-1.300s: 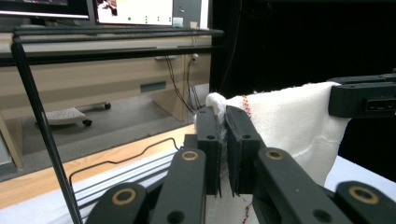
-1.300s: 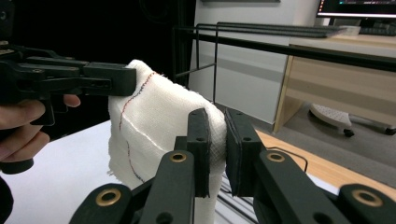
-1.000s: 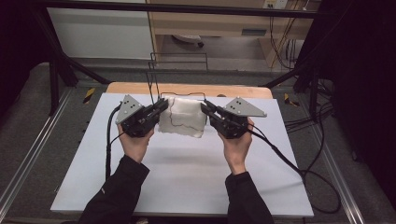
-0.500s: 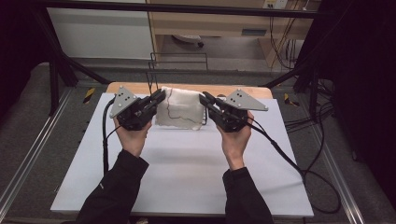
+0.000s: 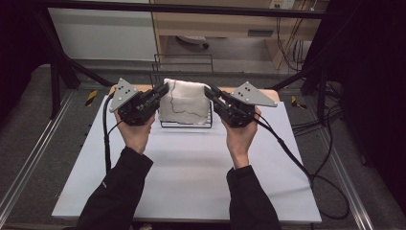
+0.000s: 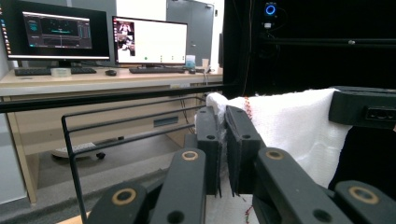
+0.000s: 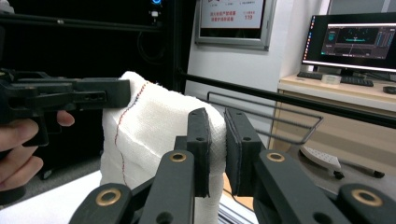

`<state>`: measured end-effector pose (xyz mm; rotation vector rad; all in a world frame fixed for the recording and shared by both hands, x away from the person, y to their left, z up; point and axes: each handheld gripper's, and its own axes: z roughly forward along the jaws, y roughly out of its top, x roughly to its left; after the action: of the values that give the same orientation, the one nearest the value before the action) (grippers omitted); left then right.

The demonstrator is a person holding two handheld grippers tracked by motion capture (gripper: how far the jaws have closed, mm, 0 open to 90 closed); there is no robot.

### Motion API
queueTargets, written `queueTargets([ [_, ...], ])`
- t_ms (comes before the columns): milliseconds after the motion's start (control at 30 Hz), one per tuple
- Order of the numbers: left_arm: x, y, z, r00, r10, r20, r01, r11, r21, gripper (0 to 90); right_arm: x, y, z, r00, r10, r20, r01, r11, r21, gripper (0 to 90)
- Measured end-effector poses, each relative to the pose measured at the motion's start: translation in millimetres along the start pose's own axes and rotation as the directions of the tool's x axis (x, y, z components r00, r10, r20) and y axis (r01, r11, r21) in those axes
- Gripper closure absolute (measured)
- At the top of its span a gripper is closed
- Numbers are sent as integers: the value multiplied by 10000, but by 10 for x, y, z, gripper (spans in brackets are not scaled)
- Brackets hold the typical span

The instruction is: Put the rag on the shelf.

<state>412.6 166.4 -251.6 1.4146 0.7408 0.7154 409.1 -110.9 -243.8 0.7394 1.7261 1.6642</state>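
Observation:
A white cloth [image 5: 184,101] with a thin red-and-blue stitched line hangs spread between both grippers above the far part of the white table [image 5: 191,177]. My left gripper [image 5: 164,89] is shut on its upper left corner, and my right gripper [image 5: 208,91] is shut on its upper right corner. In the left gripper view the jaws [image 6: 223,119] pinch the cloth edge [image 6: 289,121], with the right gripper [image 6: 364,108] at the far corner. In the right gripper view the jaws [image 7: 215,120] nip the cloth [image 7: 149,128], and the left gripper [image 7: 70,95] holds the other end.
A black wire rack [image 5: 186,126] stands at the table's far edge, right under and behind the hanging cloth; its bars [image 6: 70,140] also cross the left gripper view. Cables trail from both grippers. A desk with monitors [image 6: 60,32] lies beyond the table.
Both hands have risen and moved toward the far edge, carrying the cloth up off the table; it now hangs stretched in front of the wire rack.

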Motion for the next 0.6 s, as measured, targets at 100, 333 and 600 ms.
queueTargets([
  [100, 11, 35, 21, 9999, -106, 40, 107, 9999, -64, 845, -8, 44, 16, 9999, -103, 35, 103, 9999, -109, 814],
  [333, 53, 129, 55, 9999, -90, -63, 88, 9997, -225, 845, -20, 119, 65, 9999, -87, 52, 89, 9994, -339, 814],
  [600, 104, 224, 124, 9998, 37, -208, -43, 9995, -298, 845, -57, 202, 138, 9998, -165, 86, 168, 9993, -341, 814],
])
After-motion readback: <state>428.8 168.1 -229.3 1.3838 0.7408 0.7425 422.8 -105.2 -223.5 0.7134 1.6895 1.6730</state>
